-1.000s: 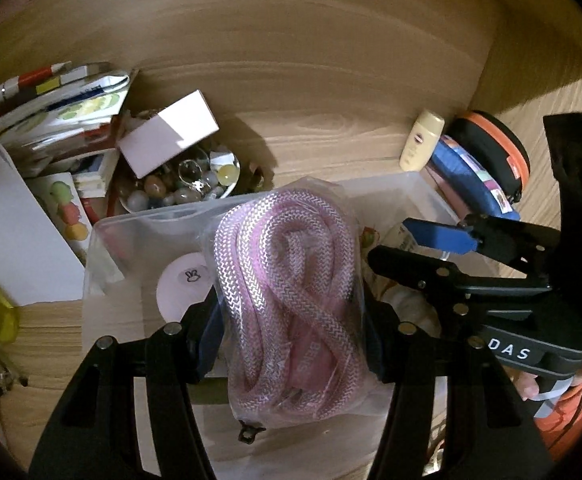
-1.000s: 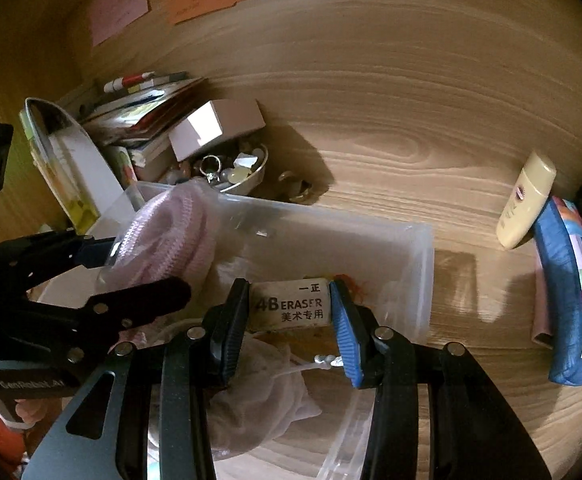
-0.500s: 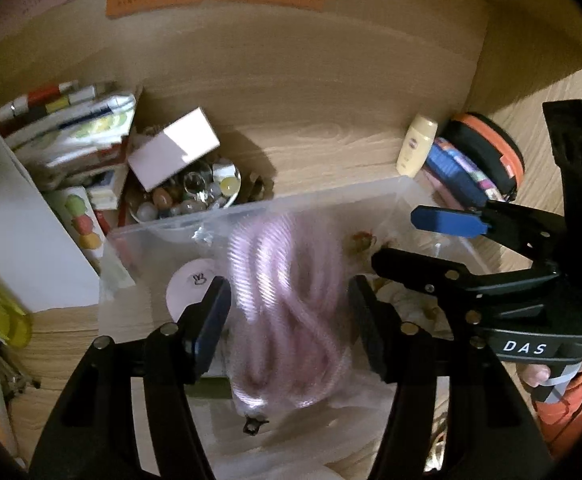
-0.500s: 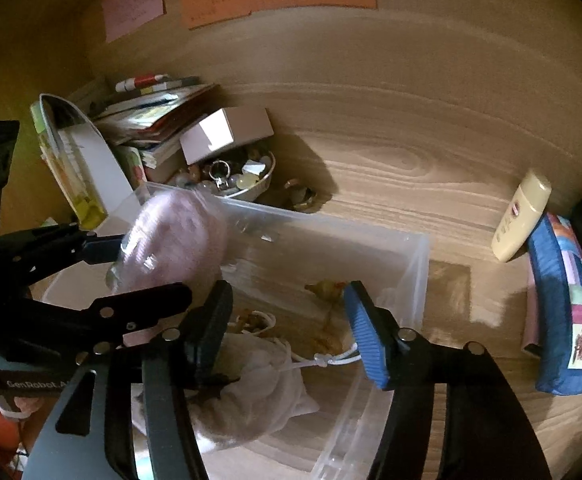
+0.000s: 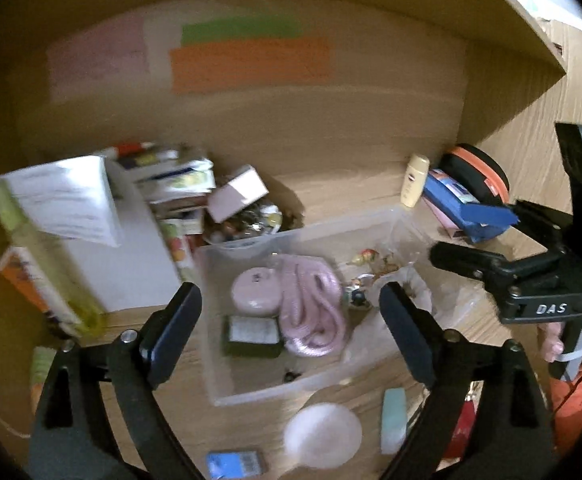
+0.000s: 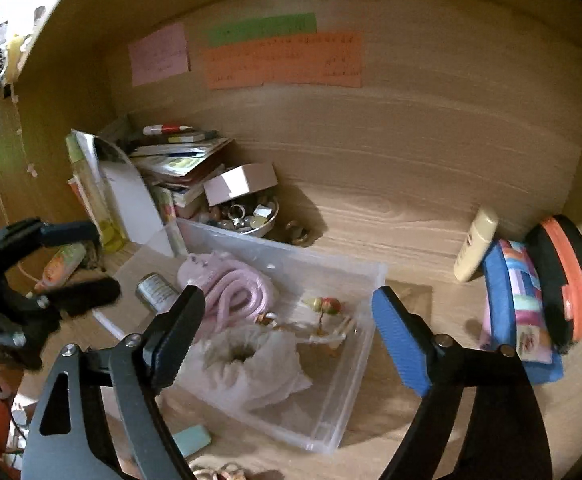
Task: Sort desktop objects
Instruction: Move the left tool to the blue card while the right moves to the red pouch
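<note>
Sorting target: I judge the pale teal block [image 5: 393, 420], unsorted on the desk, comes next; its long axis runs near-to-far.
Bearing: it lies just outside the near wall of the clear bin [image 5: 251, 390], low and right between my left gripper's fingers.
Left gripper [image 5: 291, 312]: jaws wide apart, empty, nearer of the two.
Right gripper [image 6: 289, 320]: also spread wide, empty, over the bin.
Bin contents: pink rope coil [image 5: 311, 308] already inside.
</note>
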Demonstrator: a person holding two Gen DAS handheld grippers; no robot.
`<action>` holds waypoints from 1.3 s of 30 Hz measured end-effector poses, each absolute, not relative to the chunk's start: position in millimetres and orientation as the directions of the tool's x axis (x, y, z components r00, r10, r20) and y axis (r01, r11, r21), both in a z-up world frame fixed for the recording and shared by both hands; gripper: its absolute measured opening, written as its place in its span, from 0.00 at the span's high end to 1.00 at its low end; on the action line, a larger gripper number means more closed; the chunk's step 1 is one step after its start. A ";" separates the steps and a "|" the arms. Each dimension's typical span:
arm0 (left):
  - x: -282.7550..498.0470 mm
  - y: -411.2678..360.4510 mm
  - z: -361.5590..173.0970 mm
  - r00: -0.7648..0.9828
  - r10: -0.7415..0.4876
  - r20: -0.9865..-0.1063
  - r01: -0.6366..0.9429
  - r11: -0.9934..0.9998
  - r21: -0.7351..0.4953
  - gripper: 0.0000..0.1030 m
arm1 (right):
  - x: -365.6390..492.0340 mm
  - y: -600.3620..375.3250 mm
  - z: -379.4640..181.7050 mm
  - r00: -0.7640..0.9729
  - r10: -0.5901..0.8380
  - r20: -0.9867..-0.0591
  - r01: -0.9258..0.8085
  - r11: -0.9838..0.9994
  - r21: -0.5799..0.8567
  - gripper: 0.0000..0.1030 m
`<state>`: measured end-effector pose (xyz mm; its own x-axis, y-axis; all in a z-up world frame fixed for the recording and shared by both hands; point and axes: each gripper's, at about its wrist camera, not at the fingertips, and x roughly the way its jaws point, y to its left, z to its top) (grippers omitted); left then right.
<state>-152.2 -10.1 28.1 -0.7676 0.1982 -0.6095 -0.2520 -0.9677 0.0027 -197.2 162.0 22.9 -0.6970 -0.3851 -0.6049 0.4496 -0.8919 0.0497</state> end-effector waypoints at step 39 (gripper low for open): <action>-94.4 -65.1 -105.9 -0.547 0.060 -0.835 -0.113 -0.994 0.003 0.06 | -76.3 165.0 -85.5 -0.518 -0.284 -0.807 0.485 -0.874 -0.004 0.15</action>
